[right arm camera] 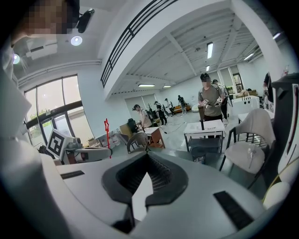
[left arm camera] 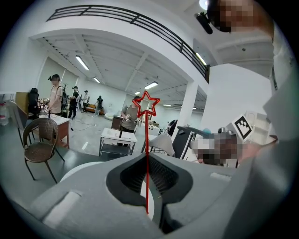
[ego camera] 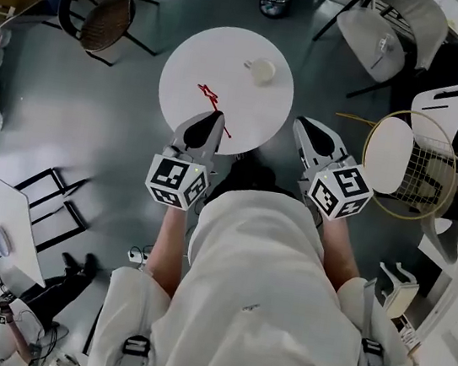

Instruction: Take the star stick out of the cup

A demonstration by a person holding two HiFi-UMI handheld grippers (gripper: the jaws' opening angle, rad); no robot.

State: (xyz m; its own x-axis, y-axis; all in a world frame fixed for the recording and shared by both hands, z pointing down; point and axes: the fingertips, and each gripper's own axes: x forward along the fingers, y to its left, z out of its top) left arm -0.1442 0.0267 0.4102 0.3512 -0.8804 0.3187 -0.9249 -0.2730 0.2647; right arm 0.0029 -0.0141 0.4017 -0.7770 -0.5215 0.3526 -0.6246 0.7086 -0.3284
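A: Left gripper (left arm camera: pixel 147 157)?
B: Pinching the star stick (left arm camera: pixel 147 135) low on its shaft, star up, over the near side of the table (ego camera: pixel 187 61). It's clear of the cup (ego camera: pixel 263 71), farther right.
A: Handling?
B: Looks light, thin and probably bendy. Hold the shaft, not the star.
A: Right gripper (right arm camera: pixel 147 156)?
B: Jaws pressed together, nothing between them.

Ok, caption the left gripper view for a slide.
Left gripper shut on a thin red star-topped stick, its star well past the tips.
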